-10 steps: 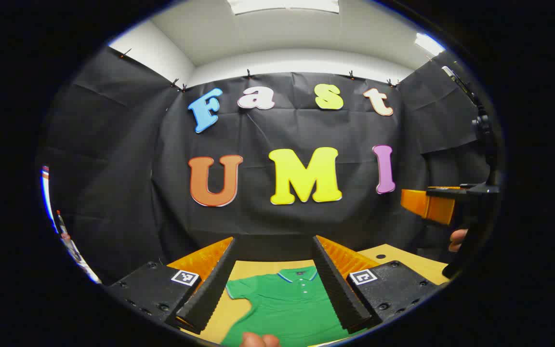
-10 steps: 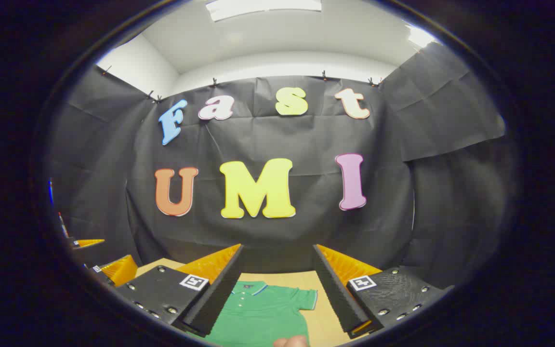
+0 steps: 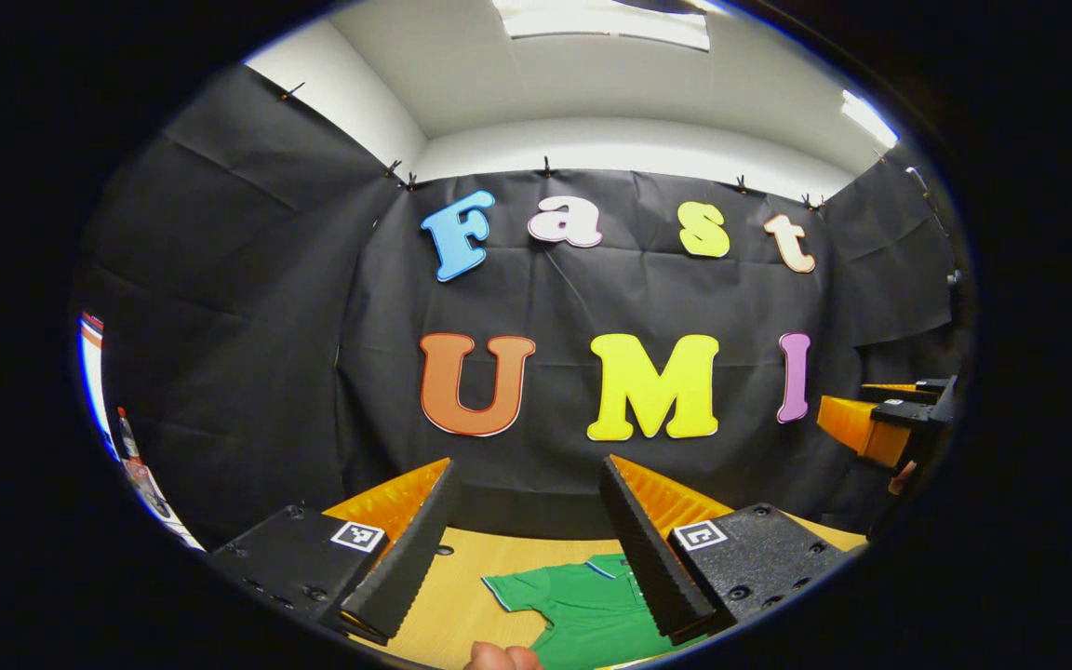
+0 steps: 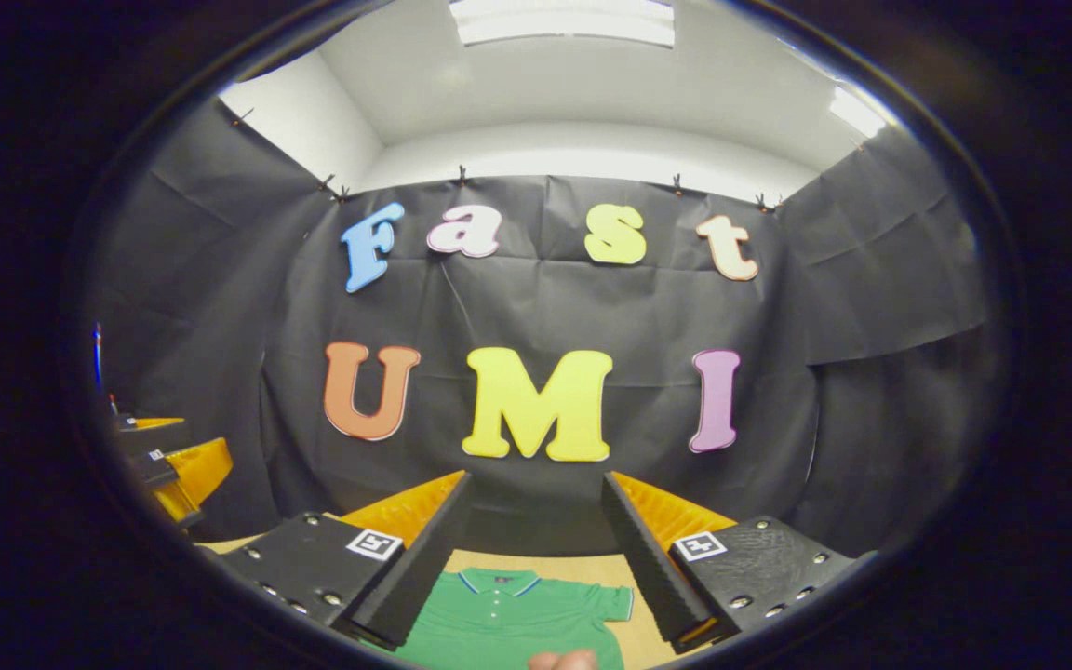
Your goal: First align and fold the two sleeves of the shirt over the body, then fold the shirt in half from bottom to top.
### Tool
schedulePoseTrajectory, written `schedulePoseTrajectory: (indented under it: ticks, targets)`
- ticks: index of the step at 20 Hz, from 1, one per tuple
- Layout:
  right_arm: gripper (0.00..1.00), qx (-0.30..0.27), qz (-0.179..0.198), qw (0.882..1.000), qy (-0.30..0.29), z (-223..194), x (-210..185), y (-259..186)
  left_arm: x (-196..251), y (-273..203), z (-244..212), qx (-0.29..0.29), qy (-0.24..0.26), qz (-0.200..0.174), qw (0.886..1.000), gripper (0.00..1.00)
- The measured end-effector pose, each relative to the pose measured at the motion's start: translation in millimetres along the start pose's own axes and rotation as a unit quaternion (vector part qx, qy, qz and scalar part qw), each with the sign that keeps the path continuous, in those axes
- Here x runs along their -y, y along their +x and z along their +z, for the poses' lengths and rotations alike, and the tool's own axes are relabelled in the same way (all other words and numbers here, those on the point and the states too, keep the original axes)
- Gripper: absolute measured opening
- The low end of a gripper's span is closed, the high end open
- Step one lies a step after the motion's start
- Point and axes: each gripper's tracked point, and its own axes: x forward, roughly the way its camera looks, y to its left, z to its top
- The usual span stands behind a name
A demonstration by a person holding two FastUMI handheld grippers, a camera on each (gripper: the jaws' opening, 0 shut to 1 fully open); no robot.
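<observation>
Left hand-held gripper (image 3: 527,549), seen in the left gripper view: its two fingers stand wide apart and hold nothing, raised above the desk (image 3: 457,596). Through the gap, toward 5 o'clock, lies the green shirt (image 3: 582,609), flat on the desk with its collar toward the booth wall; one short sleeve points toward 9 o'clock, and the far side of the shirt is hidden behind the finger at 4 o'clock. A fingertip of the person's hand (image 3: 502,658) shows at 6 o'clock. At 3 o'clock, well apart, the right hand-held gripper (image 3: 890,423) is held in the air. Right hand-held gripper (image 4: 536,549), seen in the right gripper view: its fingers are likewise spread and empty above the desk (image 4: 582,565). The shirt (image 4: 517,619) lies between them at 6 o'clock, collar and button placket facing up, one sleeve reaching toward 4 o'clock. The left hand-held gripper (image 4: 168,465) shows at 9 o'clock.
</observation>
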Motion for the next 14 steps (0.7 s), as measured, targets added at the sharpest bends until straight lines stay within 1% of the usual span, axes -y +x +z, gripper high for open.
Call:
schedulePoseTrajectory:
  ticks: [2, 6, 8, 10, 14]
  targets:
    - [0.89, 0.000, -0.012, 1.000, 0.003, -1, 6, -2, 2, 2, -9, -0.012, -0.002, -0.006, 1.000, 0.96]
    - [0.89, -0.004, -0.023, 1.000, 0.015, -5, 14, -2, 8, 2, -15, -0.019, -0.004, -0.015, 1.000, 0.96]
    - [0.89, -0.004, -0.022, 1.000, 0.020, -9, 15, -1, 9, 2, -20, -0.024, -0.007, -0.014, 1.000, 0.96]
    - [0.89, -0.016, -0.022, 0.999, 0.019, -20, 17, 0, 9, 1, -27, -0.032, -0.011, -0.009, 0.999, 0.97]
    - [0.89, -0.033, -0.010, 0.999, 0.021, -31, 12, 1, 10, -3, -35, -0.044, -0.023, -0.005, 0.999, 0.97]
